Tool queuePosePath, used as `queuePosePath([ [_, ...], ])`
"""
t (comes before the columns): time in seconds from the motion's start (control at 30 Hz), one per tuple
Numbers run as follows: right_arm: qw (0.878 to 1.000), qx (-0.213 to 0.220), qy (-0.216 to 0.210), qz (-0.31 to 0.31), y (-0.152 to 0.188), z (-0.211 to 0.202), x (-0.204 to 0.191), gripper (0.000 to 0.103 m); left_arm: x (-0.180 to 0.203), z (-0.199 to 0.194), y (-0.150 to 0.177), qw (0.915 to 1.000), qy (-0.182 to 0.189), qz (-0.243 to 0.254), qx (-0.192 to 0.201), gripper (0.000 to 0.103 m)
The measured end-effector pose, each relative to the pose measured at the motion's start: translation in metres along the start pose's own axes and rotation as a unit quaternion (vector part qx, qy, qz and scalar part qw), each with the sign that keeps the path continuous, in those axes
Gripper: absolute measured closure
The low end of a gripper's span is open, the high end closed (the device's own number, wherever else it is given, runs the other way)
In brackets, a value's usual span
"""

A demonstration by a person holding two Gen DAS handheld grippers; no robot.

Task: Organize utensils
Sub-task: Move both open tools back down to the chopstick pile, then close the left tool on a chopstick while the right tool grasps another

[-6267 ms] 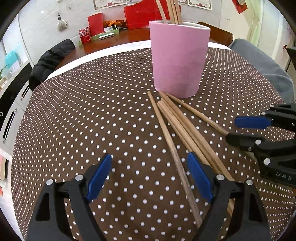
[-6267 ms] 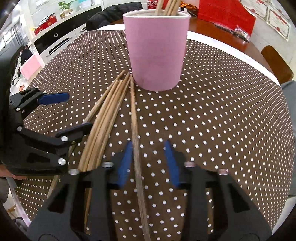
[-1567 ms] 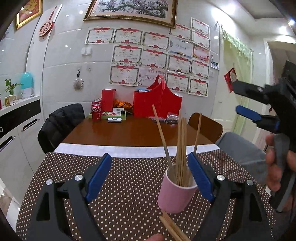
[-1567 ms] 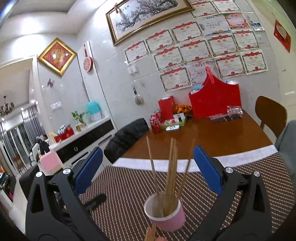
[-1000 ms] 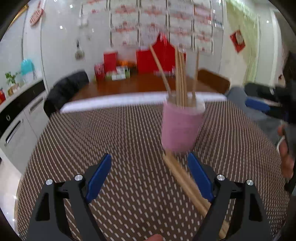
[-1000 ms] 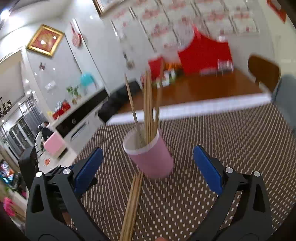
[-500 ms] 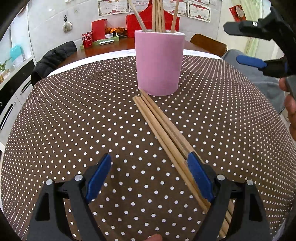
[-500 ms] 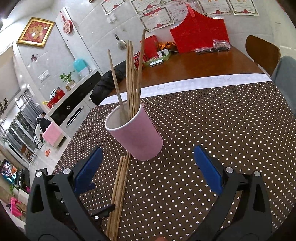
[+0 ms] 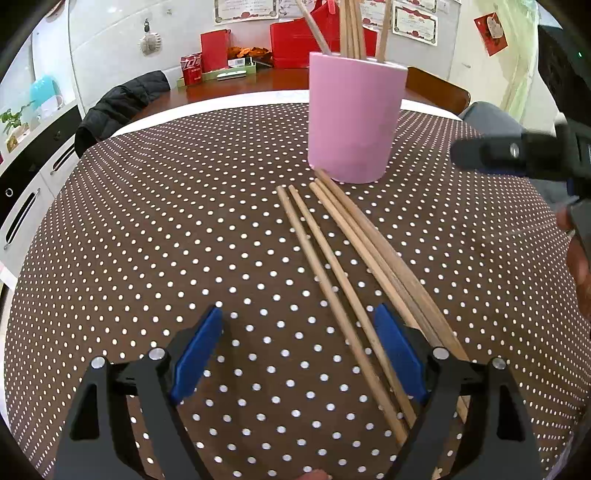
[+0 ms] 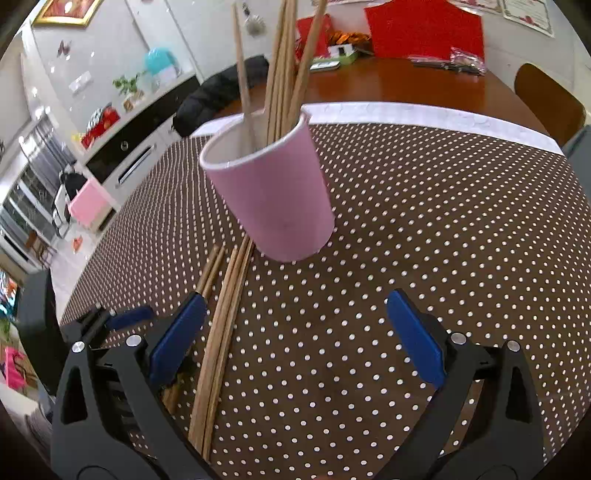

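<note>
On the dotted tablecloth [image 9: 147, 229], loose chopsticks [image 9: 343, 266] lay against the pink cup [image 9: 352, 118], and with the left gripper [image 9: 299, 354] and right gripper [image 10: 295, 332] both spread empty, the sound approach was probably to straddle one stick squarely before pinching.

Matt wooden chopsticks [image 9: 332, 266], smooth pink cup [image 9: 352, 118], dotted cloth [image 9: 166, 221].

A home dining room: polka-dot tablecloth [image 9: 147, 229], wooden table [image 10: 406, 85], sideboard [image 10: 147, 147], framed certificates [image 9: 245, 9] on the tiled wall.
</note>
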State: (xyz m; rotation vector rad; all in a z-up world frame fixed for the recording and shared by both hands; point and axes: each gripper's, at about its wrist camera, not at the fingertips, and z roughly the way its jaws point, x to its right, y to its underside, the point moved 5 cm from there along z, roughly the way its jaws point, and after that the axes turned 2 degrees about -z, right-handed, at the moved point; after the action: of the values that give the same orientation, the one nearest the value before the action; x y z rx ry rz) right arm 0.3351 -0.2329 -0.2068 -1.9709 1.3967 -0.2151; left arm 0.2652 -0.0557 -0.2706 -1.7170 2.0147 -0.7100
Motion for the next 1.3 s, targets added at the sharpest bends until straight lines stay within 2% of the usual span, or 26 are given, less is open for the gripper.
queuePosePath([
  [0.17, 1.000, 0.003, -0.012, -0.010, -0.001, -0.006, -0.007, 0.006, -0.013, -0.004, -0.004, 0.9997, 0.017, -0.019, 0.003, 0.020],
  [0.33, 1.000, -0.007, -0.001, -0.022, -0.003, -0.004, -0.017, 0.006, -0.029, -0.002, 0.003, 0.9993, 0.010, -0.036, -0.003, 0.020],
  [0.57, 0.999, -0.011, 0.006, -0.036, 0.001, -0.006, -0.034, 0.006, -0.018, 0.003, -0.002, 0.9998, 0.008, -0.019, 0.000, 0.020],
  [0.7, 0.999, -0.015, 0.012, -0.032, 0.004, -0.008, -0.031, 0.006, -0.011, 0.011, -0.009, 0.9997, -0.022, -0.006, -0.003, 0.020],
  [0.8, 0.999, -0.017, 0.013, -0.029, 0.009, -0.008, -0.033, 0.006, -0.009, 0.010, -0.010, 0.9996, -0.028, 0.007, 0.000, 0.020],
  [0.97, 0.999, -0.023, -0.005, -0.031, 0.027, -0.008, -0.052, 0.007, -0.019, 0.003, -0.010, 0.9997, -0.001, 0.025, -0.005, 0.046],
  [1.07, 0.999, -0.030, -0.023, -0.039, 0.036, -0.002, -0.072, 0.023, -0.036, 0.003, -0.012, 0.9997, -0.004, 0.023, -0.003, 0.046],
  [1.13, 0.998, -0.038, -0.028, -0.046, 0.041, 0.005, -0.082, 0.042, -0.045, 0.004, -0.012, 0.9997, -0.002, 0.022, -0.001, 0.046],
  [1.2, 0.997, -0.053, -0.028, -0.056, 0.048, 0.017, -0.093, 0.055, -0.052, 0.004, -0.013, 0.9998, 0.002, 0.021, 0.004, 0.046],
  [1.3, 0.996, -0.067, -0.033, -0.057, 0.054, 0.032, -0.103, 0.067, -0.056, 0.004, -0.013, 0.9997, 0.010, 0.021, 0.009, 0.046],
])
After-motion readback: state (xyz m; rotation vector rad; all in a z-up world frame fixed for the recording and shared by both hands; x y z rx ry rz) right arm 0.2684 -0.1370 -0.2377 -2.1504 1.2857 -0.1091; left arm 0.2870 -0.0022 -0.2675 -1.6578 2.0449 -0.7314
